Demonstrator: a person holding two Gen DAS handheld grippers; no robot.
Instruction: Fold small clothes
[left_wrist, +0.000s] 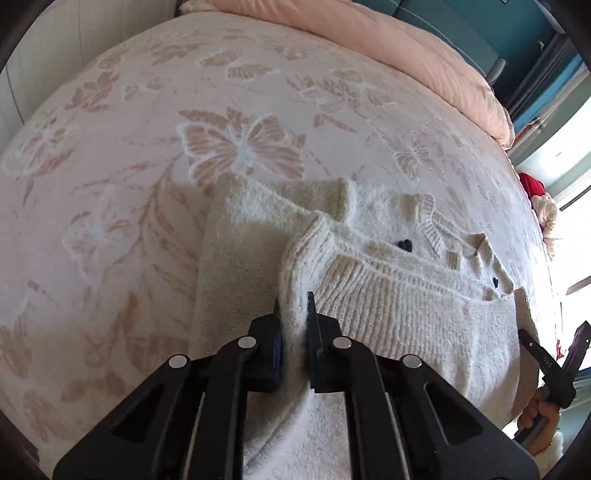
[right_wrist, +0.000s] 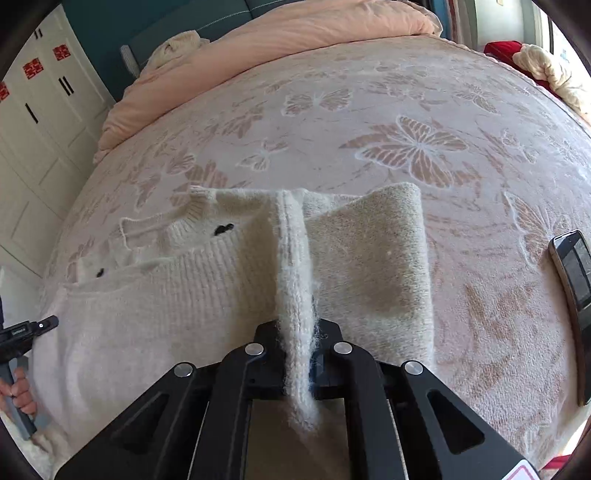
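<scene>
A small cream knit sweater (left_wrist: 388, 295) lies on the bed, spread over a pale blanket (left_wrist: 166, 129) patterned with tan butterflies, partly folded so a ribbed hem lies across its front. The left gripper (left_wrist: 293, 310) comes in low from the near edge, nearly level with the bed, its two black fingers (left_wrist: 313, 314) closed on a raised ridge of the sweater's fuzzy fabric, which stands pinched between them. The right gripper (right_wrist: 297, 332) is posed the same way, low and pointing forward across the sweater (right_wrist: 184, 288), its jaws clamped on a narrow band of knit that runs up from between them toward the far edge of the garment. Loose wool fibres fray out around that pinch. In the right wrist view the person's left hand (right_wrist: 18, 395) grips the handle of its tool at the picture's left edge, beside the sweater's near corner; in the left wrist view the right hand (left_wrist: 535, 413) shows at the lower right edge wrapped around the other handle. A dark phone (right_wrist: 572, 273) lies on the blanket well to the right of the sweater. A peach quilt (right_wrist: 277, 44) is bunched along the far side of the bed, with white cupboard doors (right_wrist: 33, 122) off to the left.
</scene>
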